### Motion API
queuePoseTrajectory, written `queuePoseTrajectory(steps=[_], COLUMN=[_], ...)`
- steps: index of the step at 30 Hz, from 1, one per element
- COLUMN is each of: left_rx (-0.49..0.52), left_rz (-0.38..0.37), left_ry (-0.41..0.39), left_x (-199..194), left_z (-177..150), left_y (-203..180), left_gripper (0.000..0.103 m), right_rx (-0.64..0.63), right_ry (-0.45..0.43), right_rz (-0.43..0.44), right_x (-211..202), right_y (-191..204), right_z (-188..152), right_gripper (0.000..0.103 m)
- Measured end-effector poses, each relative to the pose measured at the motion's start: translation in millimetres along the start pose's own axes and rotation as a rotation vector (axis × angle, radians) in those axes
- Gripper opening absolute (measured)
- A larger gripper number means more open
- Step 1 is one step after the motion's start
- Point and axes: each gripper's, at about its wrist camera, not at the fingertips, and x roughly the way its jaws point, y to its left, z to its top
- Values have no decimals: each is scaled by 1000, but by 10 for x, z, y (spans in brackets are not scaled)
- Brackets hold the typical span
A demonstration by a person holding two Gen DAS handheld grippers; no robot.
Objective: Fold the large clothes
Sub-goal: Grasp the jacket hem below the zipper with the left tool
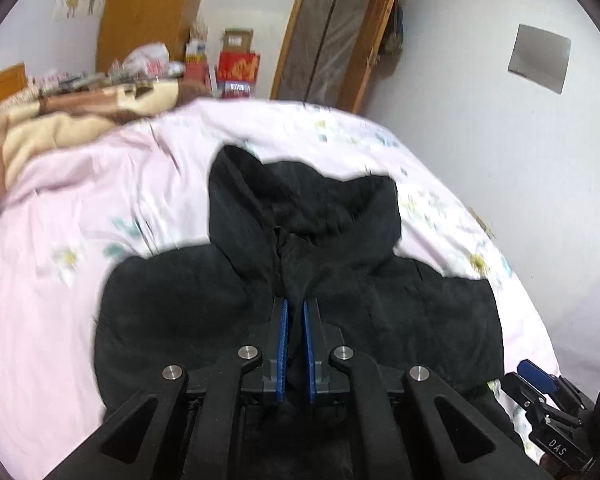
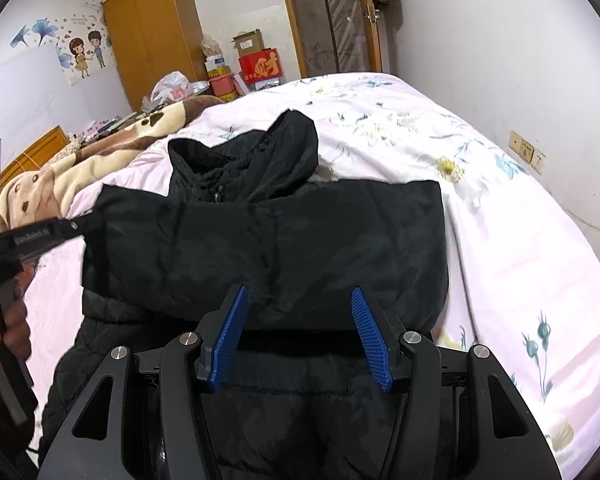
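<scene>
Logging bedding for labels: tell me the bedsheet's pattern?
Pale pink bedsheet with a floral print, clearest in the right wrist view.

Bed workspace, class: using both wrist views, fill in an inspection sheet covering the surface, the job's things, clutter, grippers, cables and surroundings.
Surface: bed with a pink floral sheet, lightly creased.
Job's things: black hooded jacket lying front up, a sleeve folded across the chest, hood at the far end.
Clutter: paw-print blanket bunched at the bed's far left; boxes and bags beyond it.
Grippers: left gripper, jaws shut, apparently pinching the jacket's left edge; right gripper, jaws open above the jacket, holding nothing.
Cables: nothing seen.
Surroundings: wooden wardrobe, door, wall sockets, white walls.
</scene>
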Motion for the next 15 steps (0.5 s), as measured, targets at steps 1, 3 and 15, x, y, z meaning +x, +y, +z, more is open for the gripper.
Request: queuePoseTrajectory(steps=[1, 3, 15], left_rx=[-3, -11, -67], left_rz=[14, 32, 210], left_ry=[-12, -21, 83], left_x=[-18, -23, 393], left_z=[49, 90, -290], left_y=[61, 163, 808], left_gripper=[7, 7, 7], right_rx=[-2, 2, -38], right_ry=[-9, -16, 16], right_rz=[-7, -15, -102], right_x=[10, 48, 466], right_y=[15, 29, 23], right_z=[37, 88, 218], right_gripper=[55, 55, 71])
